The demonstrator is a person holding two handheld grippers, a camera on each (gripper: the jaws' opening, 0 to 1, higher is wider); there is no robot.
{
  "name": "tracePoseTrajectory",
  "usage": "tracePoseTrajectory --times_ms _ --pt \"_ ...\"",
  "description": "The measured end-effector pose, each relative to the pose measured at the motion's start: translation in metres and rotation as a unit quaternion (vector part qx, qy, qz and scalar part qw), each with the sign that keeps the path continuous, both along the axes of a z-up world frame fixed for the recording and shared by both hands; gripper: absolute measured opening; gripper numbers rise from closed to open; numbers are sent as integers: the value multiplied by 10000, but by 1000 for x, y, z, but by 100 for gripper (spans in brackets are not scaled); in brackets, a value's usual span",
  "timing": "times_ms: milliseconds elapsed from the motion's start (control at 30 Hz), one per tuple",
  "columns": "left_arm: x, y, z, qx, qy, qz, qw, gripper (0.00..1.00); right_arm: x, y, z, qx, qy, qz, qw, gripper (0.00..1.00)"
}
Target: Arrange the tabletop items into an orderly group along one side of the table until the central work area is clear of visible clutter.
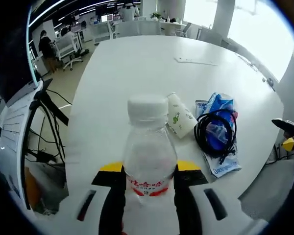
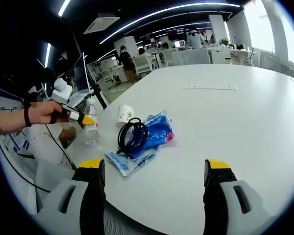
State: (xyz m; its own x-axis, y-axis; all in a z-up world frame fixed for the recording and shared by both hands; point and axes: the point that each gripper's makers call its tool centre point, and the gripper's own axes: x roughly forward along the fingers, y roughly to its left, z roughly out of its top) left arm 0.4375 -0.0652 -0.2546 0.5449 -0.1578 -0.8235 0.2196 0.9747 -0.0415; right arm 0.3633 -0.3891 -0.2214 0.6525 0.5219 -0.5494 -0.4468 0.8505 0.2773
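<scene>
Clear bottle (image 1: 149,154) with white cap, red-lettered label; white paper cup (image 1: 180,115) printed green at two o'clock; black cable (image 1: 215,132) coiled over blue packet (image 1: 220,105); white table (image 1: 137,68).

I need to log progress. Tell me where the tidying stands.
Done: the paper cup, black cable and blue packet already lie grouped near one table edge.
In hand: the left tongs are closed on the water bottle near that group.
Left: setting the bottle down, and perhaps the flat strip lying alone mid-table. The right tongs are open.
</scene>
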Motion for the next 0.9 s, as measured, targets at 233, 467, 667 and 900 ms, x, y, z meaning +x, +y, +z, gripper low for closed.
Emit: tracePoseTrajectory --times_ms 233,467,667,900 --pt "-3 2 0 136 -93 -42 9999 37 0 0 1 8 -14 3 10000 83" --pt "-7 3 -1 206 -214 -23 9996 36 -1 0 0 0 3 15 10000 83" --pt "-13 3 -4 254 -321 37 9992 36 -2 1 0 10 2 18 10000 83" --pt "-15 3 -6 296 -416 129 9986 34 2 2 0 40 -33 11 10000 83"
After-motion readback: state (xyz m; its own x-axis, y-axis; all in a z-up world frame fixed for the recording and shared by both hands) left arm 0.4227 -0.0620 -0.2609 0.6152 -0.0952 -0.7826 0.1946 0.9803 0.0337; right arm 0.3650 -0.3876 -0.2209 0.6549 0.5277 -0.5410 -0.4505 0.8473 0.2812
